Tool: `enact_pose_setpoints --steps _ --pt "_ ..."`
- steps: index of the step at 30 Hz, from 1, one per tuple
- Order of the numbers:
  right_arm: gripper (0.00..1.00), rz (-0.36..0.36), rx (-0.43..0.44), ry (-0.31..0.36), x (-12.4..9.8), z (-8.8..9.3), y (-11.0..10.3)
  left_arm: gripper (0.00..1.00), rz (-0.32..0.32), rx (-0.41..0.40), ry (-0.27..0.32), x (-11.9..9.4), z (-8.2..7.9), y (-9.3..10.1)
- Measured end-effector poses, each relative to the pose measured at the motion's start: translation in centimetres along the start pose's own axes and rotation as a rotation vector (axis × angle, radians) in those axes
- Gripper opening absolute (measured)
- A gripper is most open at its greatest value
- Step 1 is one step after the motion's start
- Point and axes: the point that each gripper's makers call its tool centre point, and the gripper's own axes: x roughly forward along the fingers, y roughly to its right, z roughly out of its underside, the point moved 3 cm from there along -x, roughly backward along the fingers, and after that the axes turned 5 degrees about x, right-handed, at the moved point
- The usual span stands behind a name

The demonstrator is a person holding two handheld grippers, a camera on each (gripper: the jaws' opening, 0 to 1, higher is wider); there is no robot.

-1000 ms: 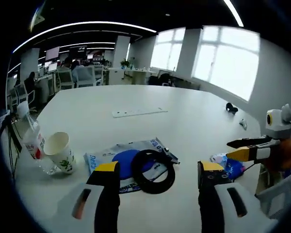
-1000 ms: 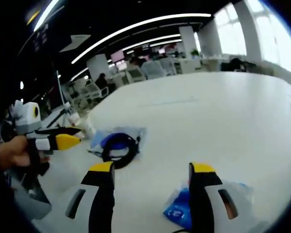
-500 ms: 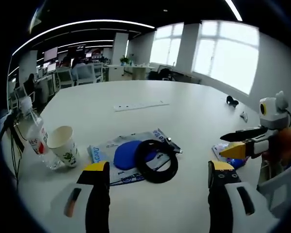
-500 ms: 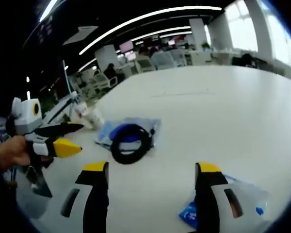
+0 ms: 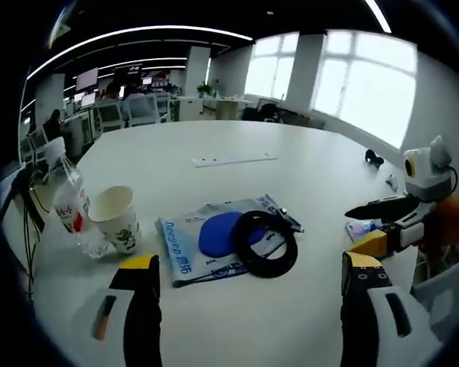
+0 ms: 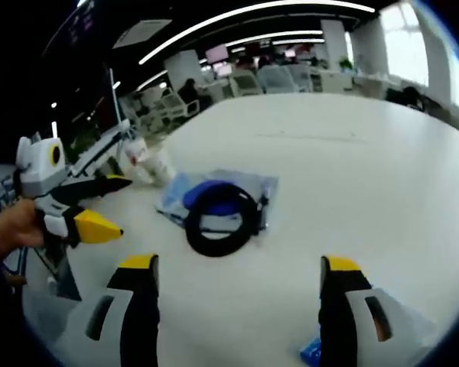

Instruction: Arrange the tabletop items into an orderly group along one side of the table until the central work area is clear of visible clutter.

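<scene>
Black ring on blue pack, mid-table | left gripper, right gripper: fingers open, empty | approach low, pinch ring's near edge, drag toward cup.

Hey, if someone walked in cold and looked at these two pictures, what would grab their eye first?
Probably the black ring lying on a blue-and-white plastic packet in the middle of the big white table. To its left in the left gripper view stand a paper cup and a plastic bottle, side by side near the table's edge. Both grippers, left gripper and right gripper, hang open above the tabletop.
</scene>
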Motion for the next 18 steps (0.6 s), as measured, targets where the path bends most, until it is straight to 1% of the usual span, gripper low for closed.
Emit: enact_pose_setpoints --steps 5,8,11,16,18 --pt "0.87 -0.002 0.004 -0.013 0.7 -0.3 0.1 1.0 -0.003 0.021 -0.018 0.1 0.2 -0.3" --pt "0.87 0.0 0.009 -0.016 1.2 -0.5 0.3 1.0 -0.012 0.021 -0.032 0.5 0.4 -0.7" --pt "0.87 -0.002 0.01 -0.02 1.7 -0.6 0.4 1.0 -0.02 0.042 -0.066 1.0 0.9 -0.8" --pt "0.86 0.006 -0.003 -0.04 2.4 -0.6 0.6 1.0 -0.035 0.031 -0.09 1.8 1.4 -1.2" --pt "0.85 0.011 0.002 -0.038 2.6 -0.9 0.8 1.0 -0.029 0.042 -0.116 2.2 1.8 -1.1"
